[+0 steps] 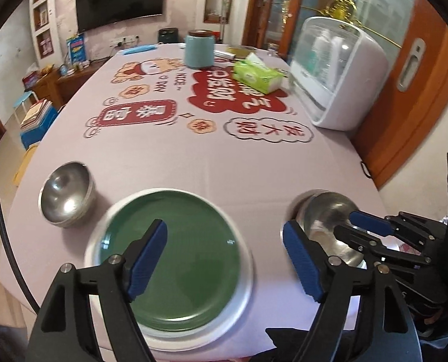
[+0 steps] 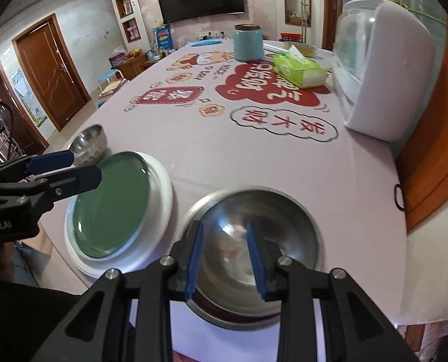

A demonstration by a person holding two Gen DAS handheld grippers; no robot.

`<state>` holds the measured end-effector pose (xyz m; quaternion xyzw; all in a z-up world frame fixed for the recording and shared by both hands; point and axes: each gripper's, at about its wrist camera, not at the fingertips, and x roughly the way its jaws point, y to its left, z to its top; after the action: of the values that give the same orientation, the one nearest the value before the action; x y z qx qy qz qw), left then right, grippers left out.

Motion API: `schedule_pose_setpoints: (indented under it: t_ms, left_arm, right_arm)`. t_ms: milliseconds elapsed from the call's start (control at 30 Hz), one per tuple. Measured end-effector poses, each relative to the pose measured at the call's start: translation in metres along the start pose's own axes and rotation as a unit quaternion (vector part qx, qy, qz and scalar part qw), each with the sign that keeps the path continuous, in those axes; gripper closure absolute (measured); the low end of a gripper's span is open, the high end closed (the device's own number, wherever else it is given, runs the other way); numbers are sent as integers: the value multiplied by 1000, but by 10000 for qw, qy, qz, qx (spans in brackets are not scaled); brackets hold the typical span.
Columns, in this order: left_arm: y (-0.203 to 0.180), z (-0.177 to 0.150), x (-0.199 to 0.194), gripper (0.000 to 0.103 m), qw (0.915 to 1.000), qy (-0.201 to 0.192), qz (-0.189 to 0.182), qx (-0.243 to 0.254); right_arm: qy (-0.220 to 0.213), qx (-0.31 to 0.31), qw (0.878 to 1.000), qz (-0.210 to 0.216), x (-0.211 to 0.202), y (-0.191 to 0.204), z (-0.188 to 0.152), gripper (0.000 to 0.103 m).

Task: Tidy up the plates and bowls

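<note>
Landmark: the green plate (image 1: 175,259), stacked on a white plate (image 2: 160,187) at the table's (image 1: 212,157) near edge.

Left of it, just beyond its far-left rim, sits the small steel bowl (image 1: 67,196), upright, apart from the plates and untouched.

Over the green plate we have the left gripper (image 1: 224,259): jaws spread wide, nothing between the pads, hovering above the plate and not touching it as far as we can tell.

Right of the plate, just beside the white rim, sits the large steel bowl (image 2: 254,241), upright. The right gripper (image 2: 225,259) is over it, jaws partly apart and straddling the near rim area; pads don't appear to press on metal, so we read it as released.

Judgement: plates look stacked already; nesting the bowls remains. The small bowl lies up and left of the left gripper, so the left hand is nearer. Bowls are round, no long axis; pinch the rim.
</note>
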<state>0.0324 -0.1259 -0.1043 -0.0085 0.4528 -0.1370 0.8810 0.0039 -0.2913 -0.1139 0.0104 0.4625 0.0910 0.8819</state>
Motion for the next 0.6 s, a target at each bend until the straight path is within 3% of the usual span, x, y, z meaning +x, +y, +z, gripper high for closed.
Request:
schedule_pose_setpoints:
  t_ms: [600]
  left_arm:
    - [108,31,-17,21,9991,-199,149,341]
  right_arm:
    - [-325,477,9983,87,30,80,38,53]
